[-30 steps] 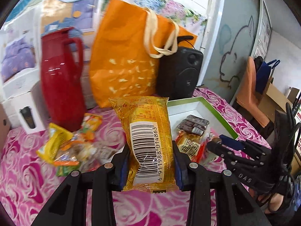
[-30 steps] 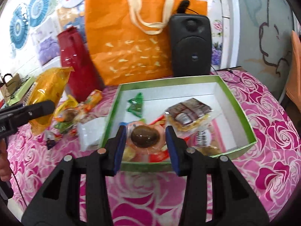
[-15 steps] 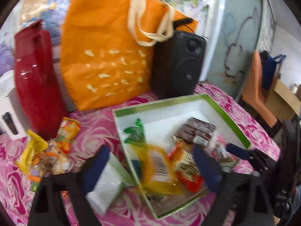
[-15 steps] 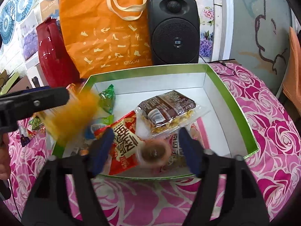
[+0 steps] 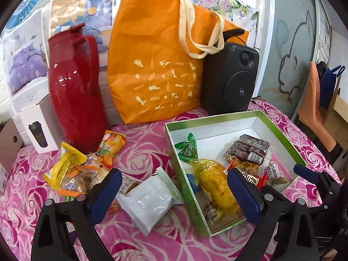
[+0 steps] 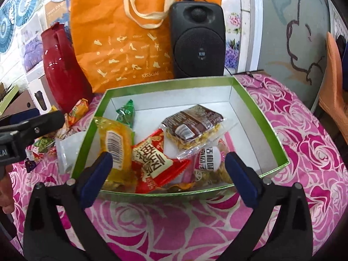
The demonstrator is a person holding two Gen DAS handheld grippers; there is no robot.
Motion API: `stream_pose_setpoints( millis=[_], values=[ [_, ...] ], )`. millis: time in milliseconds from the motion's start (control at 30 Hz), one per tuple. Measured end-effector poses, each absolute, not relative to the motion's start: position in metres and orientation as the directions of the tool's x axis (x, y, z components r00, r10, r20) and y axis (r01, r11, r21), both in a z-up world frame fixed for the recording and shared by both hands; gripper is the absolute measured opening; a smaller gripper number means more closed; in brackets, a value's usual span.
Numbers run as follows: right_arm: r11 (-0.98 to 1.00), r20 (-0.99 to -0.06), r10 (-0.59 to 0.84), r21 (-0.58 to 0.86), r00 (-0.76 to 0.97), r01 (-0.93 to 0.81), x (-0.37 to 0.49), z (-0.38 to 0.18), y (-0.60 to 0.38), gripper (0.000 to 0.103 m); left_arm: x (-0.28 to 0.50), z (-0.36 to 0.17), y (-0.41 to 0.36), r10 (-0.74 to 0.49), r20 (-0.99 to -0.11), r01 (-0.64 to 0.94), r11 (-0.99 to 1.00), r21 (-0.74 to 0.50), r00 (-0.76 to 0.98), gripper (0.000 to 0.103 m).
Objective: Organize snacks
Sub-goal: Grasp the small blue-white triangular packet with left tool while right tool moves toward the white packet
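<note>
A: What is happening around the green-rimmed cardboard box (image 6: pixel 250 100) with the white inside?

B: Both hands are letting go. A second ago the left gripper (image 5: pixel 174 198) was clamping the yellow plastic corn packet (image 5: pixel 215 187); now it is standing wide and empty, and the packet is lying inside the box against its left wall, next to the small green candy wrapper (image 6: pixel 126 113).

A: And the right one?

B: The right gripper (image 6: pixel 168 178) was pinching a clear pouch with a dark brown egg. Its jaws are opening at this moment, nothing is sitting between them, and the pouch is no longer showing clearly; I cannot tell where it is lying among the red printed snack bag (image 6: pixel 156 158) and the brown-labelled clear bag of crisps (image 6: pixel 193 128) in the box.

A: So what is that meaning for the sorting?

B: Two more snacks are counting as stowed, I would judge. Work is remaining: left of the box, on the pink rose-patterned surface (image 5: pixel 141 143), a flat white sachet (image 5: pixel 150 198) is lying just beside the box wall, and a loose heap of orange and yellow wrappers (image 5: pixel 84 163) is waiting near the tall red plastic jug (image 5: pixel 74 87).
</note>
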State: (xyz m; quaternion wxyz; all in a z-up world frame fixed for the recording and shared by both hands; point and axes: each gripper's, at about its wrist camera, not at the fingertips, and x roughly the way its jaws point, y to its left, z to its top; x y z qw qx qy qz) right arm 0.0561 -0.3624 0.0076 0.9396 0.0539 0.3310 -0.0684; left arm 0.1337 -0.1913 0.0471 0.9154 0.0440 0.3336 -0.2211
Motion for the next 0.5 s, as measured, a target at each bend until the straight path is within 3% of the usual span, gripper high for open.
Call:
stream_pose_setpoints(
  millis=[367,500],
  values=[
    [0.990,-0.564,-0.052,0.078,0.824,0.115,0.029,0.032,-0.314,0.103,0.096,0.073,-0.140,-0.335,-0.565,0.383,0.923,-0.037,0.754,0.099],
    [0.990,-0.536,0.060,0.138,0.842,0.017,0.026,0.033,-0.292,0.103,0.080,0.069,-0.094,-0.275,-0.542,0.324,0.946,-0.005,0.794,0.101]
  ],
)
